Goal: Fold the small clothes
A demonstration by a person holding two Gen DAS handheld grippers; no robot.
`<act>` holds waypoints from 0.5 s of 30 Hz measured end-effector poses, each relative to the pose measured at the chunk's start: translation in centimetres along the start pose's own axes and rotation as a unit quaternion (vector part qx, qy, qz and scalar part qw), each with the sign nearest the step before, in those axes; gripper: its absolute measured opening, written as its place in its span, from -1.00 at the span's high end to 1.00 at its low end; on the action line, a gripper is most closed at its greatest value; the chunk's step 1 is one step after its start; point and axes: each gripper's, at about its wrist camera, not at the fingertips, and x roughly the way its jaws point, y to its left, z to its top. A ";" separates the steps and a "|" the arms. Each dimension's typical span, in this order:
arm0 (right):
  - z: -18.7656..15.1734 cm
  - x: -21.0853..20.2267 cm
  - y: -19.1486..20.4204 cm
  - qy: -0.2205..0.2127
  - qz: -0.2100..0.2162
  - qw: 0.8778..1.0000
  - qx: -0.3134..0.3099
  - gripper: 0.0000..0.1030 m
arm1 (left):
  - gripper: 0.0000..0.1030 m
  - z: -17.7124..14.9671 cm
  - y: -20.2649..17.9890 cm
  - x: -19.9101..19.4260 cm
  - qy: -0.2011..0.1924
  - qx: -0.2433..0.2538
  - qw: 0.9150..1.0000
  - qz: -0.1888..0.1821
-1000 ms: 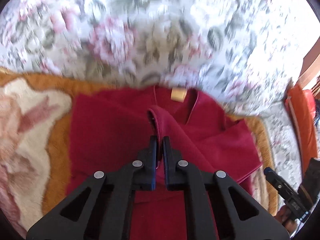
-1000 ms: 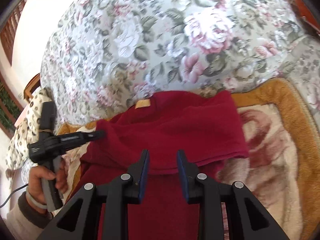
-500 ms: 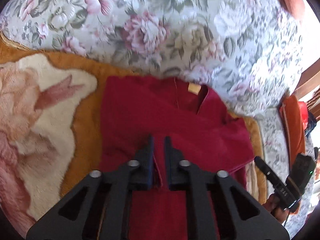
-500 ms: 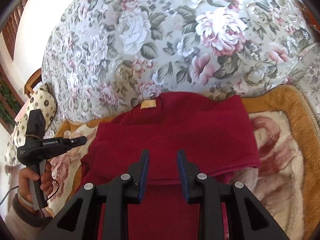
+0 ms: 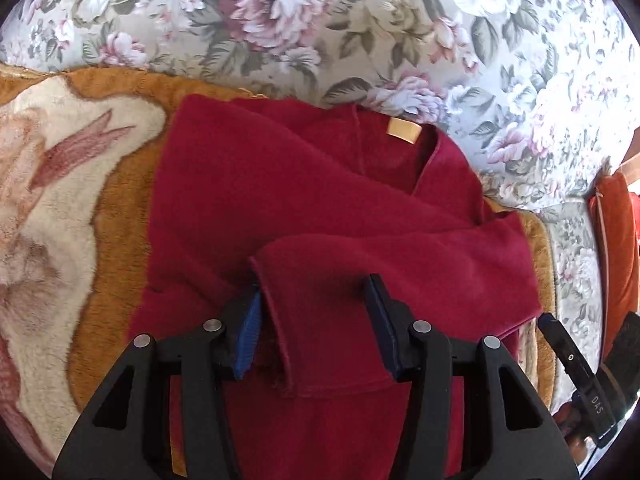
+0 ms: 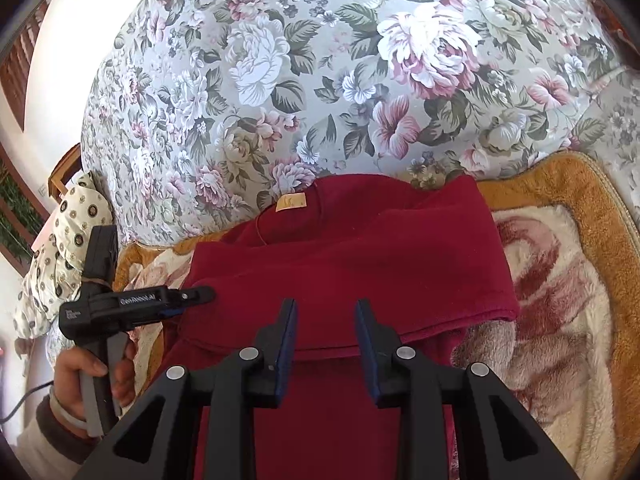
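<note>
The left gripper (image 5: pixel 316 320), jaws just opened and gripping nothing, straddles the dark red fleece garment's (image 5: pixel 280 208) folded sleeve, which runs rightward from it.

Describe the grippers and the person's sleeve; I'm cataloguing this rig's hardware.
Both grippers are matte black plastic with triangular cut-outs, silver rivets and blue pads. White lettering marks their sides. The sleeve is cream with a dark cuff; a thin cable trails beside it.

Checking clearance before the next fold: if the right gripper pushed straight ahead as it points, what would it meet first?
Most likely the red garment: its folded layer lies directly ahead of the right gripper's open jaws, though depth is unclear.
</note>
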 end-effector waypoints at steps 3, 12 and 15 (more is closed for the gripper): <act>0.0 -0.1 -0.1 -0.003 -0.002 1.000 0.001 0.46 | 0.82 0.1 -0.8 -0.4 -0.015 0.011 1.000 -0.019; 2.2 -0.9 -0.4 -0.029 -0.017 0.999 0.006 0.45 | 0.93 4.7 0.1 -6.8 -0.106 0.029 0.994 -0.023; 3.3 -0.4 0.1 -0.035 -0.015 0.999 -0.006 0.45 | 0.93 4.7 2.3 -6.0 -0.090 0.014 0.996 -0.007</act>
